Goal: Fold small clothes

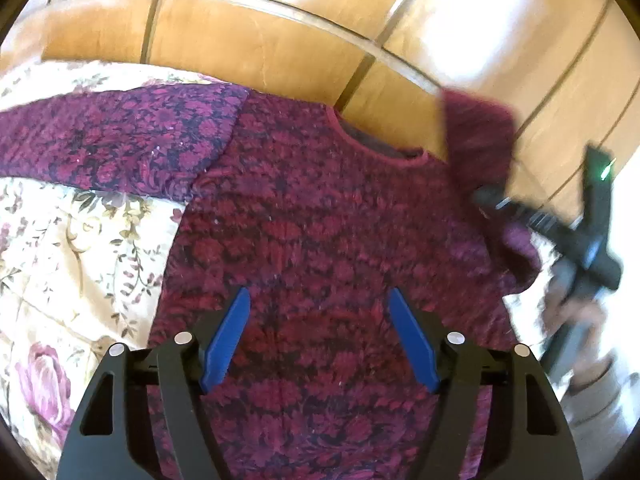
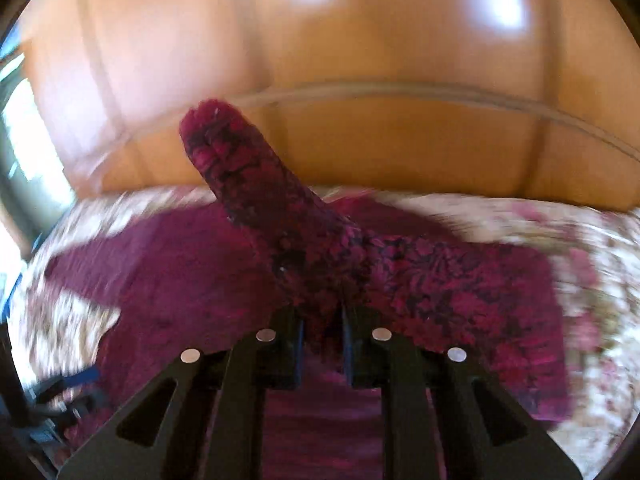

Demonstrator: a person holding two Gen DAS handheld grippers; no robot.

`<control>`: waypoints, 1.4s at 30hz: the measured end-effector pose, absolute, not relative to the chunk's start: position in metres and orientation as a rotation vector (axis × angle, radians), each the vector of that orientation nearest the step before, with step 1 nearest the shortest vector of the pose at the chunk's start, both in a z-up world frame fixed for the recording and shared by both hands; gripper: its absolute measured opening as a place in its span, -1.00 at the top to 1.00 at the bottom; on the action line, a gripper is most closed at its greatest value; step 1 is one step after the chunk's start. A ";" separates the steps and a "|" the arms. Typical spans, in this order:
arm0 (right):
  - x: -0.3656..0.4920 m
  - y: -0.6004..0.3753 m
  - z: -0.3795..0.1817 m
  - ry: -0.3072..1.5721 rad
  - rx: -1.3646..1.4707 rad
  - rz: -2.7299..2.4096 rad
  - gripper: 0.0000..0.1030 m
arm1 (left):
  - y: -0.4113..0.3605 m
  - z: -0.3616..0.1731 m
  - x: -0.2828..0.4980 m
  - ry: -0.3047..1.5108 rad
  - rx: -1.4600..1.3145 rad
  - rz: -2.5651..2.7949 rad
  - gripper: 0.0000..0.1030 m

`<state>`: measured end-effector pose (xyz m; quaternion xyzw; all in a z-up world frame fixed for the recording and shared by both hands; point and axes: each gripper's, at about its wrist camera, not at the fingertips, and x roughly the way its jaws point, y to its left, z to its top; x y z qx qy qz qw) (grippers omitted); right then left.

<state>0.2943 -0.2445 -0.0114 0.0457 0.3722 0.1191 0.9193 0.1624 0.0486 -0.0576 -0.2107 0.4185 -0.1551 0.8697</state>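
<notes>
A maroon floral-knit top (image 1: 320, 248) lies flat on a floral bedspread (image 1: 76, 248), neckline toward the headboard. Its left sleeve (image 1: 116, 144) is spread out flat to the left. My left gripper (image 1: 320, 300) is open with blue pads, hovering over the top's body. My right gripper (image 2: 323, 312) is shut on the right sleeve (image 2: 240, 164) and holds it lifted off the bed; the cuff sticks up. In the left wrist view that sleeve (image 1: 480, 140) and the right gripper (image 1: 492, 200) show blurred at the right. The top's body (image 2: 180, 272) spreads left below it.
A glossy wooden headboard (image 1: 260, 40) runs along the bed's far edge; it also fills the upper right wrist view (image 2: 360, 140). The person's hand (image 1: 576, 320) holds the right tool at the bed's right side. The left gripper (image 2: 76, 384) shows blurred at lower left.
</notes>
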 end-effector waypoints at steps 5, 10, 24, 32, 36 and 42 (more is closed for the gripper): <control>0.277 -0.212 -0.026 0.789 0.081 0.347 -0.06 | 0.069 -0.054 0.187 0.879 -0.533 -0.327 -0.38; 0.239 -0.249 -0.021 0.787 0.154 0.322 -0.26 | 0.068 -0.050 0.224 0.897 -0.587 -0.347 -0.38; 0.180 -0.396 -0.050 0.788 0.496 0.052 -0.18 | -0.011 -0.043 0.291 0.946 -0.532 -0.420 0.95; 0.238 -0.356 -0.029 0.733 0.487 0.169 -0.04 | 0.020 -0.027 0.280 0.889 -0.382 -0.329 0.95; 0.277 -0.325 -0.047 0.802 0.393 0.107 -0.02 | 0.031 -0.052 0.279 0.909 -0.370 -0.256 0.95; 0.293 -0.302 -0.073 0.826 0.248 -0.002 -0.08 | 0.040 -0.080 0.280 0.917 -0.339 -0.199 0.76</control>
